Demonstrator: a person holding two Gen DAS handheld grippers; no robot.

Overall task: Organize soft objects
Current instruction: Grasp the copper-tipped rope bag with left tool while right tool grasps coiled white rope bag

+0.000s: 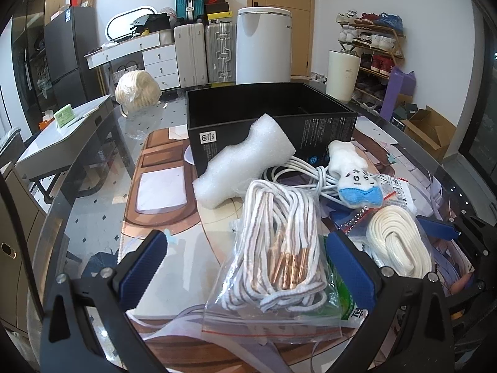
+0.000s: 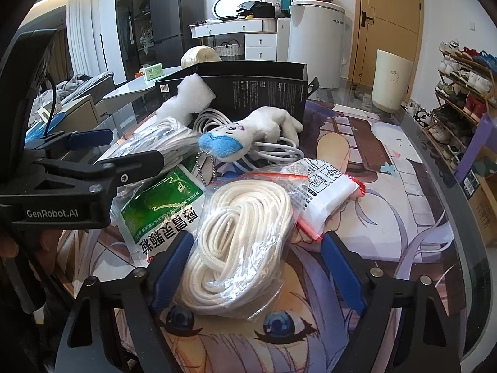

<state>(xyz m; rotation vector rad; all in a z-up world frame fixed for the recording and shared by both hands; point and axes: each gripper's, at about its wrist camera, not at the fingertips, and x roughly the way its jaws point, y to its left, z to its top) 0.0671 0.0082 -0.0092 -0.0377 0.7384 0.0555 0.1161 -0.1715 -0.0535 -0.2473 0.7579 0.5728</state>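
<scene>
Foam block (image 1: 245, 161) against black box (image 1: 270, 115), plush toy (image 2: 248, 133) on cable, both grippers wide, nothing gripped

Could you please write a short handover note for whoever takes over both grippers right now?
Left gripper: open, straddling the bagged striped laces, not gripping.
Right gripper: open around the bagged cream rope; left pad touching the bag, right pad clear.
On the mat in front of the black box: foam block, white cable, plush keychain, green sachet, white packet.
Done: nothing visibly in the box; its floor is hidden.
Left: all the soft items, presumably into the box.
</scene>
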